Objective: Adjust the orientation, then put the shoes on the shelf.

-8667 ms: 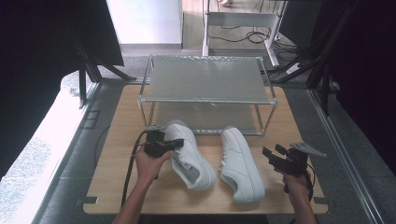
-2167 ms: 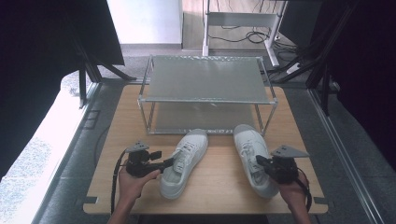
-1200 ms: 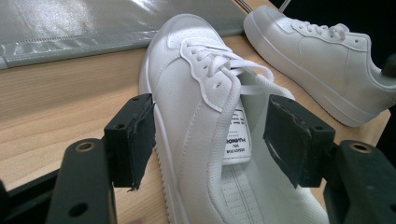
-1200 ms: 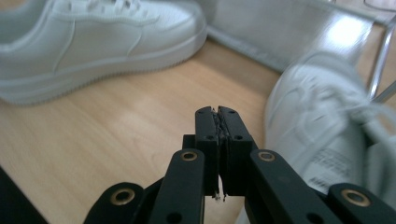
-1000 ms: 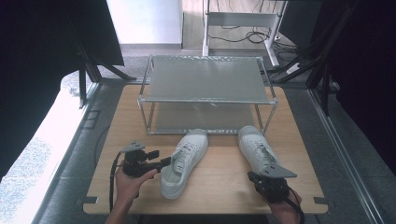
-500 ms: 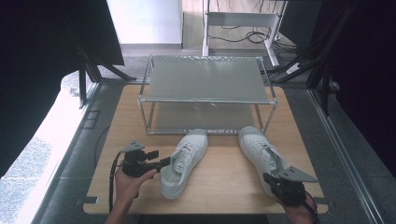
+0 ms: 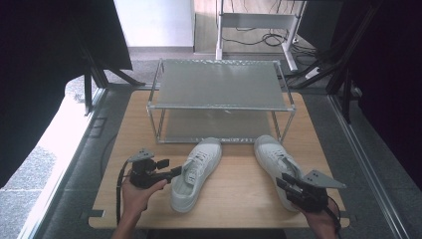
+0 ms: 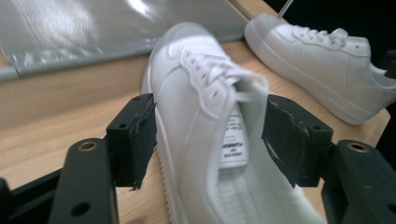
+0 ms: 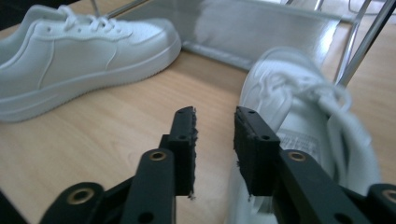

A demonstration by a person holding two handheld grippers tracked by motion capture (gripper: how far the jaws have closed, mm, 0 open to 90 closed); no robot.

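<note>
**On the bench: two white sneakers waiting in front of the rack**

Near the front of the wooden table (image 7: 234,199) I have a pair of white sneakers, toes towards the metal rack (image 7: 219,92). My left gripper (image 7: 175,172) straddles the heel collar of the left shoe (image 7: 196,172); its pads stand wide on either side of the collar, not visibly pressing, so I count those jaws as apart. My right gripper (image 7: 282,180) sits over the heel of the right shoe (image 7: 273,159). Its jaws have just been opening, and in the right gripper view nothing lies between the pads (image 9: 187,140).

I judge each shoe light, with a firm rubber sole and a soft, smooth upper that will buckle under a hard squeeze. The padded heel collar looks like the best hold; the loose laces (image 8: 219,70) are worth avoiding.

The rack's lower shelf (image 7: 219,127) sits just beyond the toes, under a low top shelf. Its front legs (image 7: 276,124) stand close to the right shoe's toe and could catch it.
</note>
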